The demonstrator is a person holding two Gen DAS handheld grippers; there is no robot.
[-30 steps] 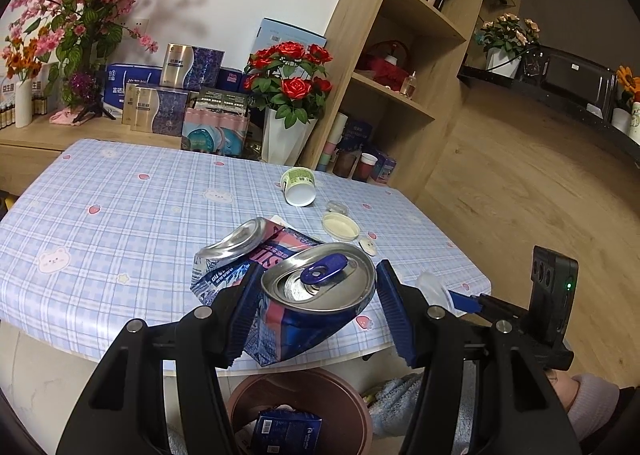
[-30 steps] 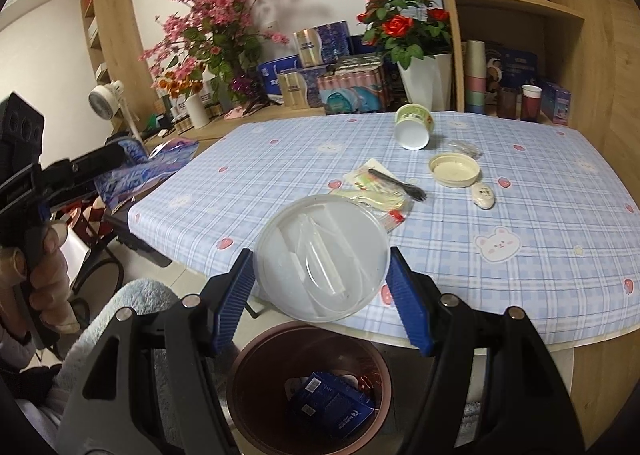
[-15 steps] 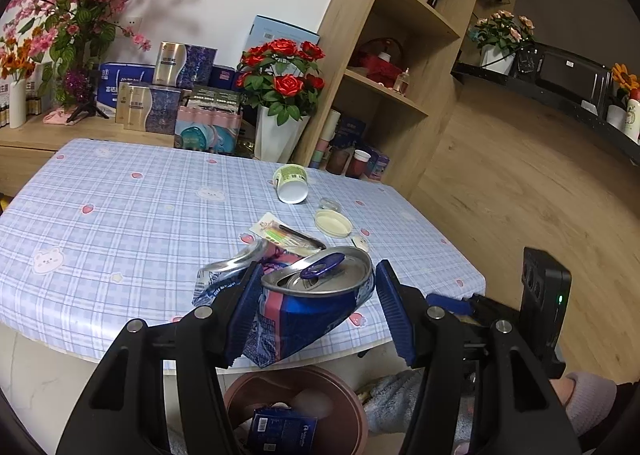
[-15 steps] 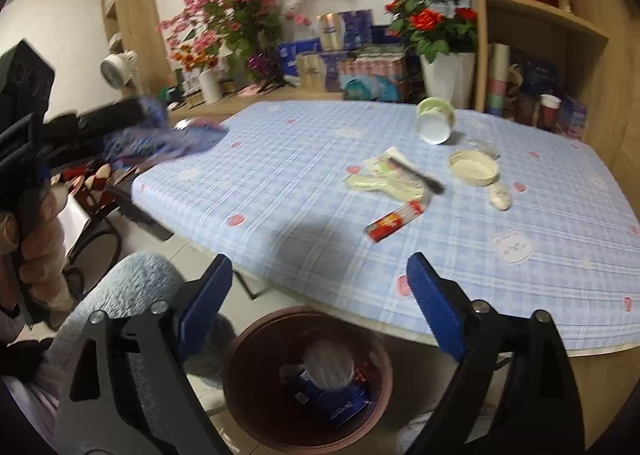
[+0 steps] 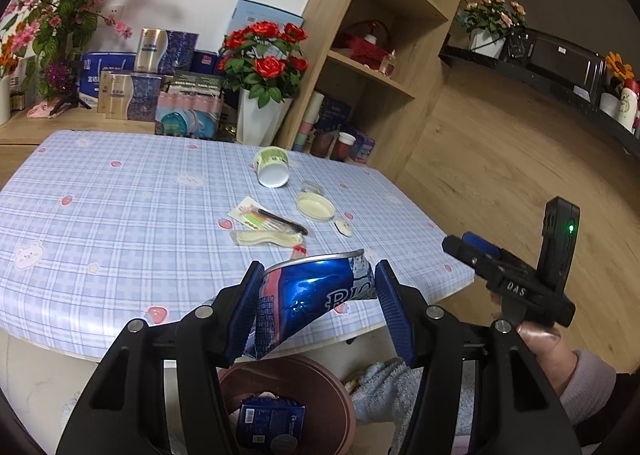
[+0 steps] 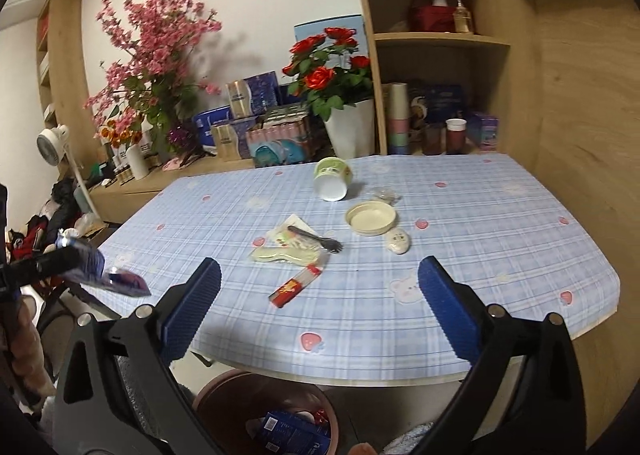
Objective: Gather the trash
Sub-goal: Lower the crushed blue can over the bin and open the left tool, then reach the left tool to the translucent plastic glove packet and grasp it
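Left tongs [image 5: 316, 295] clamp a crushed blue can [image 5: 308, 295] between both pads, held above the near edge of the worktop [image 5: 100, 215] and over the brown bin [image 5: 320, 395] on the floor below. Right tongs [image 6: 320, 311], whose jaws have just been opening, stand wide with nothing between them.

Step in hand, as judged: dropping the can. For a clean drop, the can should sit squarely over the bin's mouth before the pads part, since its lower corner hangs toward the bin's near rim; a blue carton [image 5: 268, 423] already lies inside.

Remaining litter lies on the worktop, well ahead of the right tongs: a red wrapper [image 6: 296, 287] nearest, then a flat packet with a black fork [image 6: 316, 239], a round lid [image 6: 372, 217] and a tipped cup [image 6: 332, 179].
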